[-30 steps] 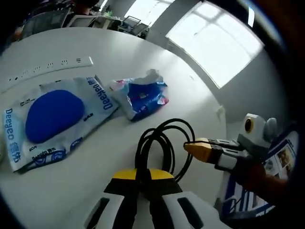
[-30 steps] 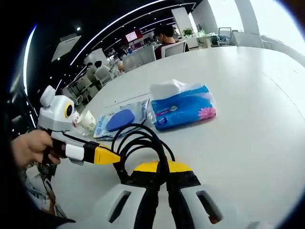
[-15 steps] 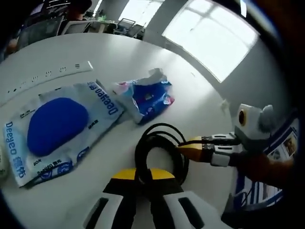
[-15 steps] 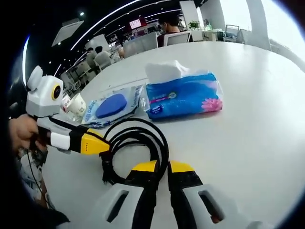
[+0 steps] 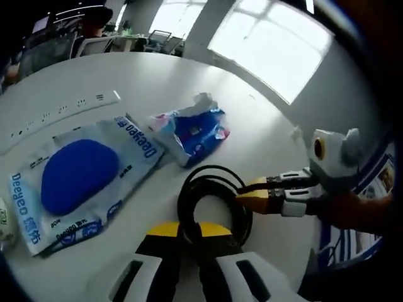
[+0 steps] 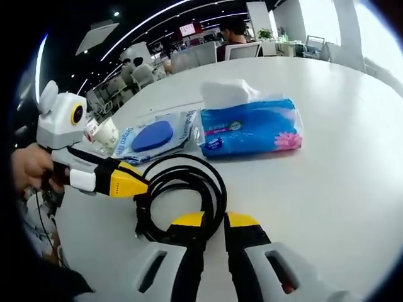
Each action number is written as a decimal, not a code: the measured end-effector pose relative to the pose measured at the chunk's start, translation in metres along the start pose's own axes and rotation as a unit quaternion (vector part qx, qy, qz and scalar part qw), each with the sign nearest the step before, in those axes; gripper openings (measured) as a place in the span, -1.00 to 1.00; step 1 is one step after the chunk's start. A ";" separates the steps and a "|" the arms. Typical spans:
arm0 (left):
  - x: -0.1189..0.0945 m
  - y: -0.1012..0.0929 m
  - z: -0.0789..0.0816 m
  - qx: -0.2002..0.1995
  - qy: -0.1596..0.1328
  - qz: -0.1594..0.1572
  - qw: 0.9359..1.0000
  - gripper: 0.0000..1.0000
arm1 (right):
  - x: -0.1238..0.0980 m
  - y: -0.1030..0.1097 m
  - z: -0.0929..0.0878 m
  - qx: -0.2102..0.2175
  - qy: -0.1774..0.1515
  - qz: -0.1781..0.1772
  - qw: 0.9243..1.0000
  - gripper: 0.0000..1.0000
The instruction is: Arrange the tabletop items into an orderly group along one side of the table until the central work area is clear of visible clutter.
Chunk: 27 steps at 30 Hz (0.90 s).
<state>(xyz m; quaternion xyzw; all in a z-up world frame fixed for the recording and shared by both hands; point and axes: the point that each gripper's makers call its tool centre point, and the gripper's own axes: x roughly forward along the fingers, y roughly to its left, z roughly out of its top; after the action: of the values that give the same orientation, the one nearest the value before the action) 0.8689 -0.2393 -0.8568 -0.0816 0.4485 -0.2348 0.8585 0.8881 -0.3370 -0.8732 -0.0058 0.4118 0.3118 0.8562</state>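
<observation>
1. On the white table (image 5: 189,82), a black cable (image 5: 213,207) is lying wound into a flat, roughly round coil, several loops thick.
2. In the left gripper view, the coil is sitting just beyond the left gripper (image 5: 191,234), whose yellow-tipped jaws are standing nearly together with the coil's near edge running between them.
3. In the right gripper view, the right gripper (image 6: 215,221) is standing with a narrow gap between its jaws; the near edge of the cable (image 6: 182,195) is passing at that gap, and whether the jaws are pressing it cannot be told.
4. In that same view, the left gripper (image 6: 129,182) is reaching in from the left, its tip meeting the coil's left side.
5. In the left gripper view, the right gripper (image 5: 252,194) is coming in from the right, touching the coil's right side.
6. Beyond the coil, a blue tissue pack (image 6: 252,126) is lying with its long axis running left to right, white tissue rising at its far left end.
7. Left of it, a flat wet-wipes pack (image 5: 75,176) with a blue oval lid is lying with one corner by the tissue pack.
8. At the far side, a white power strip (image 5: 63,110) is lying on the table.
</observation>
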 end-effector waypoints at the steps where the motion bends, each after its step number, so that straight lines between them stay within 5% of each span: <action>1: -0.001 0.000 0.001 0.012 -0.002 0.001 1.000 -0.85 | -0.001 0.001 0.000 -0.004 0.000 0.001 1.000 -0.79; 9: -0.010 -0.005 0.014 0.029 -0.030 -0.004 0.999 -0.69 | -0.004 0.008 0.009 -0.015 -0.016 0.012 1.000 -0.51; 14: -0.019 -0.011 0.019 0.049 -0.043 -0.007 0.998 -0.54 | -0.012 0.017 0.019 -0.082 -0.030 0.015 0.996 -0.11; 27: -0.057 -0.014 0.014 0.053 -0.089 0.003 0.995 -0.27 | -0.032 0.039 0.028 -0.116 -0.050 0.034 0.991 0.24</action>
<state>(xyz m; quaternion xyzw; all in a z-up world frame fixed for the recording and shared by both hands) 0.8477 -0.2250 -0.8017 -0.0549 0.3576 -0.2476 0.8988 0.8718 -0.3150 -0.8230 -0.0754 0.3295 0.3862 0.8583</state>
